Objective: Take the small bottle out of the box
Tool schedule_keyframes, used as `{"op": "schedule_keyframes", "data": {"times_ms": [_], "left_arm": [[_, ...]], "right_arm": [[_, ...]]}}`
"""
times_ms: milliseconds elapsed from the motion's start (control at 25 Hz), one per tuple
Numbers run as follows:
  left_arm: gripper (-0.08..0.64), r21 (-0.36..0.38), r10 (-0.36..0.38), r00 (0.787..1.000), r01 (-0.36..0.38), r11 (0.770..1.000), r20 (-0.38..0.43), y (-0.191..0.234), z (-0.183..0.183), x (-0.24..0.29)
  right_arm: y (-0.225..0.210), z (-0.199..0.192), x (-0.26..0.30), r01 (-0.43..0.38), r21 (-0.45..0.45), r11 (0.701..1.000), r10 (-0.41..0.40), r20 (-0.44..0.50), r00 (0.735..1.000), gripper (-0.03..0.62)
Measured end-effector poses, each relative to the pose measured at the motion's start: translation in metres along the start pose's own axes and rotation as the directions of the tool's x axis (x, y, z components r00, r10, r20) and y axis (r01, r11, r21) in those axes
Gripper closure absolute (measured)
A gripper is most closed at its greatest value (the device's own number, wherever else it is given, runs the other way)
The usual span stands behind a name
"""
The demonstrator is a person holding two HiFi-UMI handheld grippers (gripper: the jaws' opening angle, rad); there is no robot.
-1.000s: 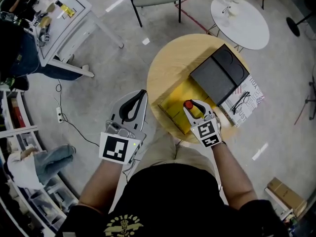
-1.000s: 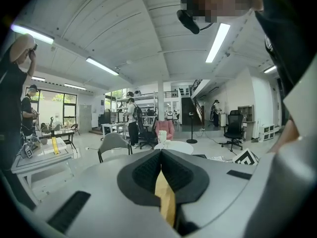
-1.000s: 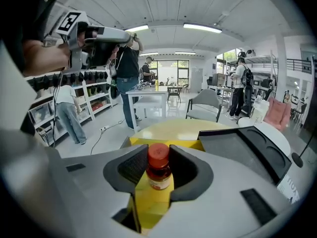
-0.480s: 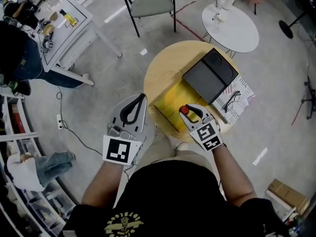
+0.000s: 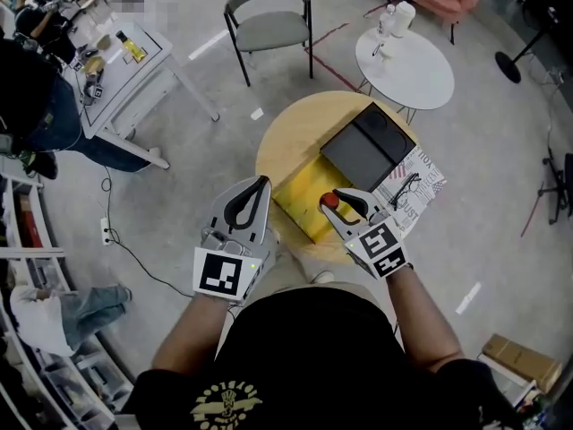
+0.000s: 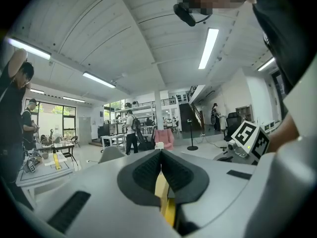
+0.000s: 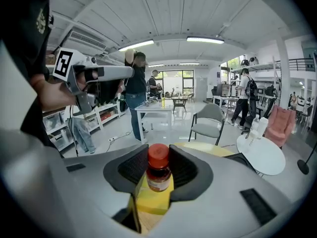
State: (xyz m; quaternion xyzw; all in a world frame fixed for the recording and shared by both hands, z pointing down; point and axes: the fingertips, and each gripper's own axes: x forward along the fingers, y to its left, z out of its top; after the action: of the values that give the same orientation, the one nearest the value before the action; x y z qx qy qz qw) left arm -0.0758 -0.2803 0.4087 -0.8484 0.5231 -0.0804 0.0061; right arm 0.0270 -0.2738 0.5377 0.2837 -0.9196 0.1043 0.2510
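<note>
A small dark bottle with a red cap sits upright between the pads of my right gripper, which is shut on it. In the head view the bottle hangs over the yellow inside of the box, held by the right gripper. The box's black lid lies open behind it on the round wooden table. My left gripper hovers off the table's left edge, jaws closed together and empty. In the left gripper view the left gripper shows its pads meeting.
A printed sheet with eyeglasses lies at the table's right edge. A white round side table and a grey chair stand beyond. A white desk with a person beside it is at far left.
The right gripper with the bottle has drifted left and slightly down in the head view, toward the box's near edge. The left gripper shifted a little right; both kept their grip states.
</note>
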Motion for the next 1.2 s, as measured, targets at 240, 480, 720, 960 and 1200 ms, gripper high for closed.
{"op": "schedule_keyframes", "data": {"times_ms": [240, 480, 720, 960, 1200], "left_arm": [[0.545, 0.022, 0.016, 1.0, -0.016, 1.0, 0.015, -0.006, 0.018, -0.004], [0.545, 0.047, 0.026, 0.999, -0.028, 0.999, 0.029, -0.009, 0.029, -0.009], [0.545, 0.026, 0.036, 0.999, -0.036, 0.999, -0.001, -0.017, 0.026, -0.006], [0.545, 0.02, 0.036, 0.999, -0.036, 0.999, -0.01, -0.025, 0.032, -0.006], [0.545, 0.013, 0.034, 0.999, -0.034, 0.999, 0.025, -0.036, 0.039, -0.005]], "right_arm": [[0.009, 0.03, -0.033, -0.025, -0.05, 0.998, 0.027, 0.046, 0.999, 0.448], [0.009, 0.056, -0.056, -0.028, -0.062, 0.998, 0.034, 0.089, 0.995, 0.448], [0.01, 0.075, -0.082, -0.041, -0.077, 0.996, 0.049, 0.107, 0.993, 0.448], [0.012, 0.09, -0.104, -0.057, -0.119, 0.991, 0.069, 0.098, 0.993, 0.448], [0.009, 0.093, -0.118, -0.057, -0.115, 0.992, 0.07, 0.114, 0.991, 0.448]]}}
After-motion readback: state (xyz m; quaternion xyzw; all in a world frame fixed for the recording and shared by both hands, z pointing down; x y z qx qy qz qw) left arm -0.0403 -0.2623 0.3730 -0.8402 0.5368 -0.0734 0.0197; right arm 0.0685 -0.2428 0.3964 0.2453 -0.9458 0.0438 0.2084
